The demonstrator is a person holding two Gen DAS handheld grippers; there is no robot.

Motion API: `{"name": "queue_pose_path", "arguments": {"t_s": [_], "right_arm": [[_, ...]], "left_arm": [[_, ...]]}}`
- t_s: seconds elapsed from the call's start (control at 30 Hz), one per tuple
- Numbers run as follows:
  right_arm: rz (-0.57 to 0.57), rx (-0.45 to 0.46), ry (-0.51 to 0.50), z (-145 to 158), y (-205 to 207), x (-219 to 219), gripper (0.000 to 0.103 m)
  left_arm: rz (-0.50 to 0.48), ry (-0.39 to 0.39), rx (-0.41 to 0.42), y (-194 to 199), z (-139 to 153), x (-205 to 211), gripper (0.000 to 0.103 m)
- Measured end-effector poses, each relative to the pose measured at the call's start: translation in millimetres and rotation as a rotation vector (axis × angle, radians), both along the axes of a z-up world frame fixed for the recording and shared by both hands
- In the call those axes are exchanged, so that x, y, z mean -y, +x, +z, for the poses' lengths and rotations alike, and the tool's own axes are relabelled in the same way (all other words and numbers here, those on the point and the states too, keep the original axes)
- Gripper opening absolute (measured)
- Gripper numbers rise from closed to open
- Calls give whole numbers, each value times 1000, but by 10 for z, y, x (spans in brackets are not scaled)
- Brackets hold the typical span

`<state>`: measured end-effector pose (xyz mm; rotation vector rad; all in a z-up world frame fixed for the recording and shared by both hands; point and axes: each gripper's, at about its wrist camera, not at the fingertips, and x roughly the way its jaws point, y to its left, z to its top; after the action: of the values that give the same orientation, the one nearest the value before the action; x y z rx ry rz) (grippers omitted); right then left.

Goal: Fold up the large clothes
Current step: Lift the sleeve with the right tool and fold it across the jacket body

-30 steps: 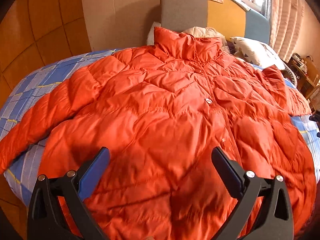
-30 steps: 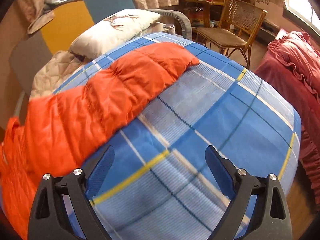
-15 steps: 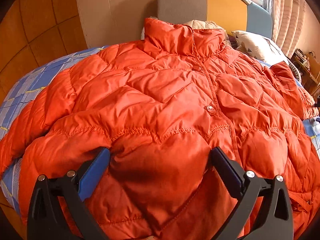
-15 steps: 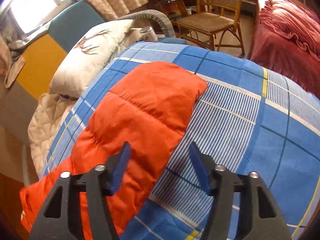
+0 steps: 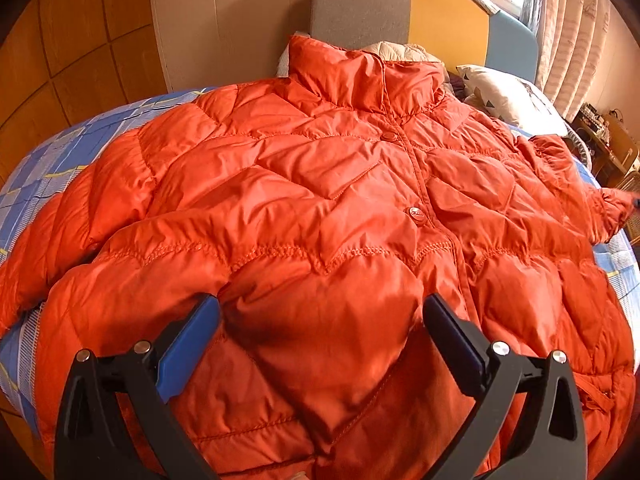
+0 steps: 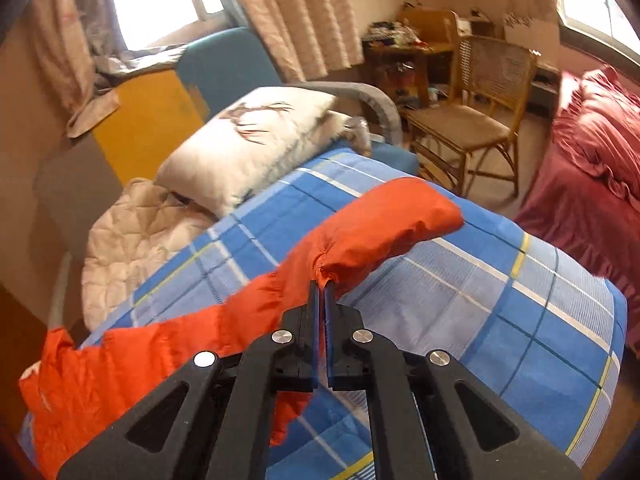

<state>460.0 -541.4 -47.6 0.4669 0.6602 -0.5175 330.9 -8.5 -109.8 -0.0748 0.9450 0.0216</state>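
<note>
A large orange quilted puffer jacket (image 5: 320, 208) lies spread front-up on a bed with a blue plaid cover (image 5: 60, 160), collar toward the headboard. My left gripper (image 5: 320, 320) is open, its blue-padded fingers pressed down on the jacket's lower front, straddling a puffed panel. In the right wrist view my right gripper (image 6: 322, 288) is shut on the jacket's right sleeve (image 6: 384, 224) near the cuff, and the sleeve is lifted off the bed cover (image 6: 500, 312).
A white pillow (image 6: 256, 148) and a beige quilt (image 6: 136, 232) lie by the headboard (image 5: 360, 4). A wicker chair (image 6: 472, 120), a cluttered desk and a red-covered bed (image 6: 588, 168) stand to the right. A wood-panelled wall (image 5: 72, 60) stands at the left.
My right gripper moved onto the sleeve, closed on it near the cuff and lifted it. My left gripper moved forward and lower over the jacket's front, staying open.
</note>
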Motion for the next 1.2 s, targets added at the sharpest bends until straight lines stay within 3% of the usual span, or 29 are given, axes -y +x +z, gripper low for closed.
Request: {"name": "queue_pose_path", "arguments": {"t_s": [0.27, 0.4, 0.57, 0.73, 0.77, 0.8, 0.83, 0.87, 0.9, 1.03, 1.2], "right_arm": [[424, 60, -81, 355, 290, -1537, 2], [603, 28, -75, 242, 390, -2386, 2], [748, -37, -45, -13, 445, -3203, 2], [851, -85, -16, -196, 464, -3700, 2], [858, -90, -11, -220, 461, -3768, 6], [868, -97, -2, -242, 453, -3823, 18], [876, -98, 15, -256, 446, -3838, 33], [875, -93, 30, -261, 423, -3830, 68], [865, -75, 33, -253, 367, -3799, 76], [852, -51, 74, -233, 251, -3787, 76], [721, -20, 169, -226, 83, -3294, 76]], "left_arm": [[-24, -36, 11, -149, 95, -141, 101], [-19, -73, 17, -207, 129, -281, 101], [-11, -104, 29, -224, 176, -426, 101], [11, -196, 12, -134, 188, -625, 89], [12, -221, 5, -97, 189, -663, 88], [17, -234, -1, -58, 190, -690, 88], [18, -249, -5, -10, 196, -702, 88], [18, -262, -6, 28, 201, -715, 87], [21, -268, -8, 58, 201, -711, 87], [19, -302, -23, 287, 179, -696, 82], [-7, -320, -31, 670, 205, -566, 75]]}}
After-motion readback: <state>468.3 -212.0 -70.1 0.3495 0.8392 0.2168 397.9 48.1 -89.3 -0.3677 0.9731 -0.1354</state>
